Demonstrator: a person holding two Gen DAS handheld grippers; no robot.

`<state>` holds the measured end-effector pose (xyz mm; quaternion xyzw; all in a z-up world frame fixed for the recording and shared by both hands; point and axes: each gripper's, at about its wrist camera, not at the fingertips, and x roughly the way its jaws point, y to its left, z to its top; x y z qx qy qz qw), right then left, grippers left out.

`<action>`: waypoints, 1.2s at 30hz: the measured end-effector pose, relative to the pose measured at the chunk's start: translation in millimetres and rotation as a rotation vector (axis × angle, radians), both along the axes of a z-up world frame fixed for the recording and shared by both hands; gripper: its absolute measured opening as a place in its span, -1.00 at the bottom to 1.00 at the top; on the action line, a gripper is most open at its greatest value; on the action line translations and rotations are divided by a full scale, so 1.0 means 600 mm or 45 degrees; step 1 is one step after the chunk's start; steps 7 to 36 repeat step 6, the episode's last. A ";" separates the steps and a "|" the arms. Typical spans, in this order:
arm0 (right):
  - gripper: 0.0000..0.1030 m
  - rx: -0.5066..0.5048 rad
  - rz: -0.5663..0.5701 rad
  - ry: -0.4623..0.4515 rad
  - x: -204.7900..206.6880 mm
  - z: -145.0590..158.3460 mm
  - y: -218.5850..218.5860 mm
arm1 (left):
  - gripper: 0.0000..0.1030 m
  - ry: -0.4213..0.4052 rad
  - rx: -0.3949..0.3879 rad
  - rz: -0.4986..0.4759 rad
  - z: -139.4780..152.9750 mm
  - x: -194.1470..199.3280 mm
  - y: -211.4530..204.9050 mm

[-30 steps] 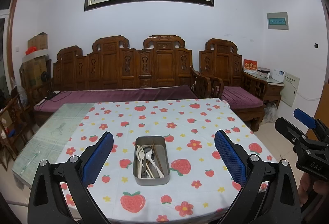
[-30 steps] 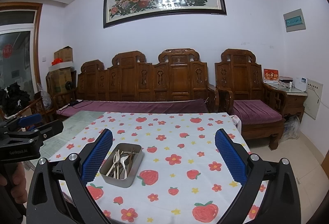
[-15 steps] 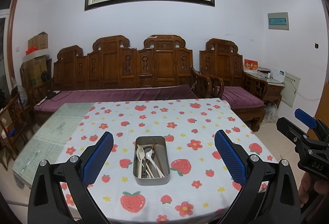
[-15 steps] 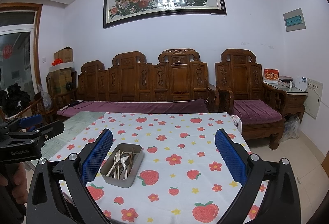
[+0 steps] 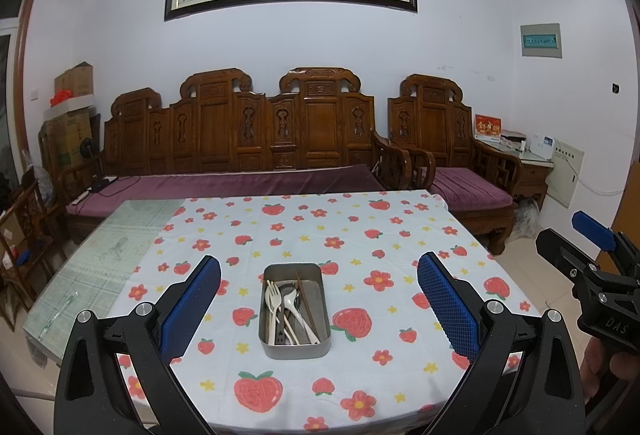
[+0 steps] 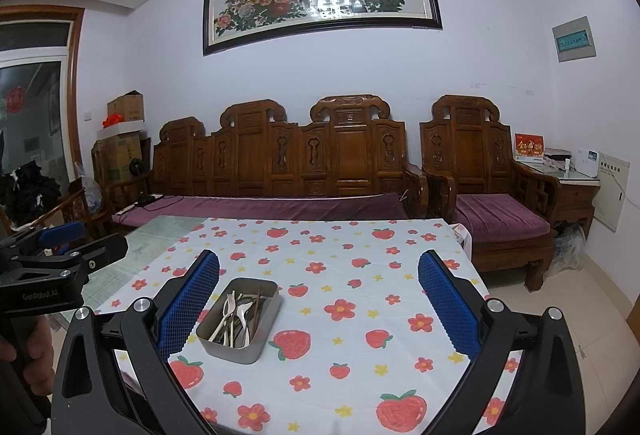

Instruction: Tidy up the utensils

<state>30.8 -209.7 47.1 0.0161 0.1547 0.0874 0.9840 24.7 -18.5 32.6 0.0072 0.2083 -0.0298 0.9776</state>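
table (image 5: pixel 280 235) with strawberry cloth, bare apart from the tin | metal tin (image 5: pixel 294 349) near front edge, sits between left gripper (image 5: pixel 318 299) fingers' line of sight | utensils (image 5: pixel 290 309) all piled inside tin: fork, spoons, chopsticks, mixed | left and right gripper (image 6: pixel 318 301) both spread wide, empty, held back above table | fits unsorted start or gathered end

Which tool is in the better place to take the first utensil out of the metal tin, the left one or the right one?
Probably the left. The metal tin lies centred between the open left tool. For the right tool, also open, the tin sits off to its left side, near one finger.
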 end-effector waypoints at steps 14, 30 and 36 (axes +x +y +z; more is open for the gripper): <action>0.95 0.001 0.002 0.001 -0.002 0.001 -0.001 | 0.85 0.001 0.000 0.002 -0.003 -0.003 0.004; 0.95 0.001 0.002 0.001 -0.002 0.001 -0.001 | 0.85 0.001 0.000 0.002 -0.003 -0.003 0.004; 0.95 0.001 0.002 0.001 -0.002 0.001 -0.001 | 0.85 0.001 0.000 0.002 -0.003 -0.003 0.004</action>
